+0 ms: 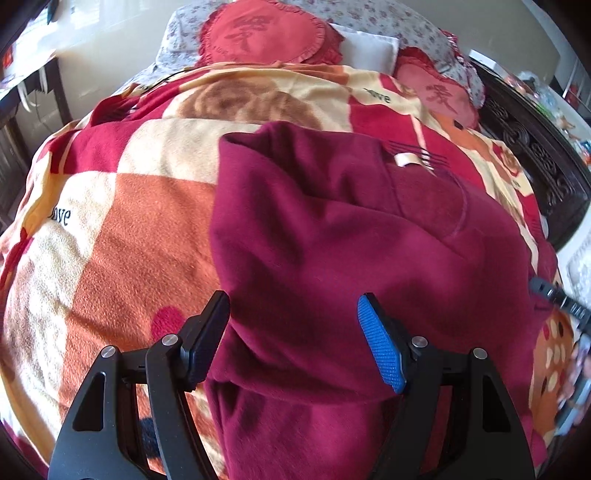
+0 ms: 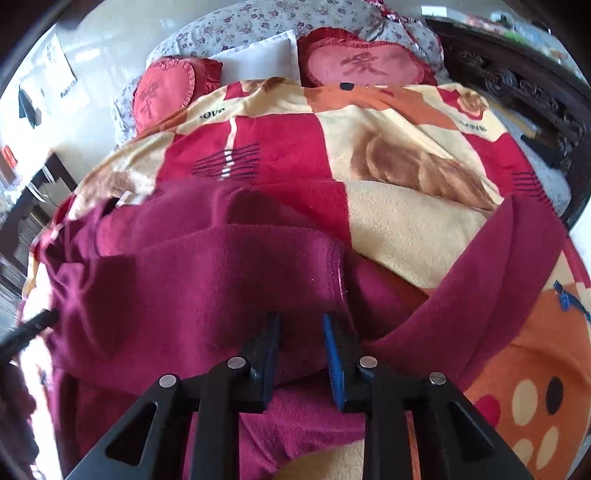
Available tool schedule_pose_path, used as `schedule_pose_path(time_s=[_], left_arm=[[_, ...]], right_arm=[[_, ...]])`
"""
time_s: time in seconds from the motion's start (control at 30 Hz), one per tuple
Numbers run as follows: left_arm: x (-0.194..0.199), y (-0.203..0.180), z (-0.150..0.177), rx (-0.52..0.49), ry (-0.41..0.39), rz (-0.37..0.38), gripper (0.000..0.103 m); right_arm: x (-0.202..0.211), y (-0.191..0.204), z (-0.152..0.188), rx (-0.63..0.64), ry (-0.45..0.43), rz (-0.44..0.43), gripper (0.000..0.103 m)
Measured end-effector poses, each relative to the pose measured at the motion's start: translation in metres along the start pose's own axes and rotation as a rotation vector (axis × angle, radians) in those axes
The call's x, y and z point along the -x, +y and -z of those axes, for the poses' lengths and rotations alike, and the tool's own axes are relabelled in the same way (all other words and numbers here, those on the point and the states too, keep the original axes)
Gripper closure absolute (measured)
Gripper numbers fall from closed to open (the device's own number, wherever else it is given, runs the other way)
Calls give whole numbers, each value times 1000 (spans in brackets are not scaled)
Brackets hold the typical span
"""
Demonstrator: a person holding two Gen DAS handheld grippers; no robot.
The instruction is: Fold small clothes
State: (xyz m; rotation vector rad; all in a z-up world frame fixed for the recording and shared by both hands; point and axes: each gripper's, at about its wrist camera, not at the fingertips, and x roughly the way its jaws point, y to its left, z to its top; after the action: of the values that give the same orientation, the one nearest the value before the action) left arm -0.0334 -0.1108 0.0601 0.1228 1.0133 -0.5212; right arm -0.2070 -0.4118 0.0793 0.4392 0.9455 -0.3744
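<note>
A maroon fleece garment [image 1: 332,229] lies spread on a checked red, orange and cream blanket [image 1: 129,240], with a white neck label [image 1: 404,159] at its far end. My left gripper [image 1: 293,299] hovers open over the garment's near left part, with nothing clamped between its pads. In the right wrist view, my right gripper [image 2: 300,319] stands narrow, and a raised fold of the garment [image 2: 184,288] fills the gap between its pads. A maroon sleeve [image 2: 498,277] trails off to the right over the blanket [image 2: 406,221].
Heart-shaped red cushions [image 1: 262,33] and a white pillow [image 1: 369,50] sit at the bed's far end. A dark carved wooden frame [image 1: 535,158] runs along the right side. A dark desk [image 1: 22,92] stands to the left of the bed.
</note>
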Motion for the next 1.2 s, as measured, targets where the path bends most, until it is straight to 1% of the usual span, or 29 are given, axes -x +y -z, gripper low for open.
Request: schedule_pose_path(time_s=[0.07, 0.1, 0.13, 0.17, 0.2, 0.23, 0.27, 0.37, 0.4, 0.43, 0.5, 0.6, 0.77, 0.83, 0.9, 0.93, 0.97, 1.0, 1.03, 1.07, 1.1, 1.13, 1.2], left_arm=[[2, -3, 2, 1, -1, 8, 30], [2, -4, 2, 5, -1, 14, 30], [2, -6, 2, 8, 1, 21, 30], [2, -7, 2, 10, 2, 26, 30], [1, -10, 2, 9, 2, 30, 30], [1, -12, 2, 7, 3, 31, 30], [0, -14, 2, 5, 5, 32, 30], [-3, -21, 2, -2, 17, 38, 30], [-4, -23, 2, -5, 21, 38, 30], [-5, -24, 3, -7, 22, 37, 30], [-6, -27, 3, -11, 26, 37, 30], [-8, -29, 3, -3, 33, 41, 30], [-7, -33, 3, -17, 36, 33, 30], [-7, -33, 3, -28, 37, 24, 30], [-7, -32, 3, -29, 38, 18, 30], [-7, -31, 3, -27, 39, 17, 30], [-7, -31, 2, -23, 40, 16, 30], [-7, -29, 2, -19, 42, 17, 30], [-6, -27, 2, -15, 41, 18, 30], [-5, -26, 1, -12, 38, 19, 30], [-4, -24, 1, -9, 34, 19, 30], [-2, -21, 1, -6, 29, 19, 30], [2, -15, -1, 6, 21, 20, 30]], right_arm=[[14, -15, -2, -50, -38, -29, 80], [21, -25, -4, -76, -56, -25, 80], [27, -37, -5, -100, -69, -18, 76], [33, -52, -6, -127, -78, 20, 60], [38, -66, -6, -149, -89, 74, 52], [40, -75, -7, -162, -100, 103, 47], [43, -89, -6, -179, -114, 130, 47], [44, -125, -8, -242, -100, 185, 47], [43, -139, -8, -281, -98, 200, 47], [43, -149, -10, -307, -98, 200, 47], [45, -168, -17, -379, -116, 161, 47], [43, -175, -32, -404, -134, 126, 47], [11, -184, -63, -442, -99, 111, 47], [-2, -187, -73, -443, -77, 122, 47], [-21, -189, -83, -438, -30, 167, 47], [-26, -191, -83, -437, -21, 172, 47], [-32, -192, -84, -430, -15, 174, 49], [-35, -192, -84, -411, -24, 182, 53], [-34, -193, -83, -400, -35, 193, 74], [-31, -194, -81, -394, -44, 207, 90], [-27, -197, -78, -406, -52, 182, 91], [-23, -199, -77, -421, -65, 158, 95], [-2, -200, -72, -441, -119, 113, 96]])
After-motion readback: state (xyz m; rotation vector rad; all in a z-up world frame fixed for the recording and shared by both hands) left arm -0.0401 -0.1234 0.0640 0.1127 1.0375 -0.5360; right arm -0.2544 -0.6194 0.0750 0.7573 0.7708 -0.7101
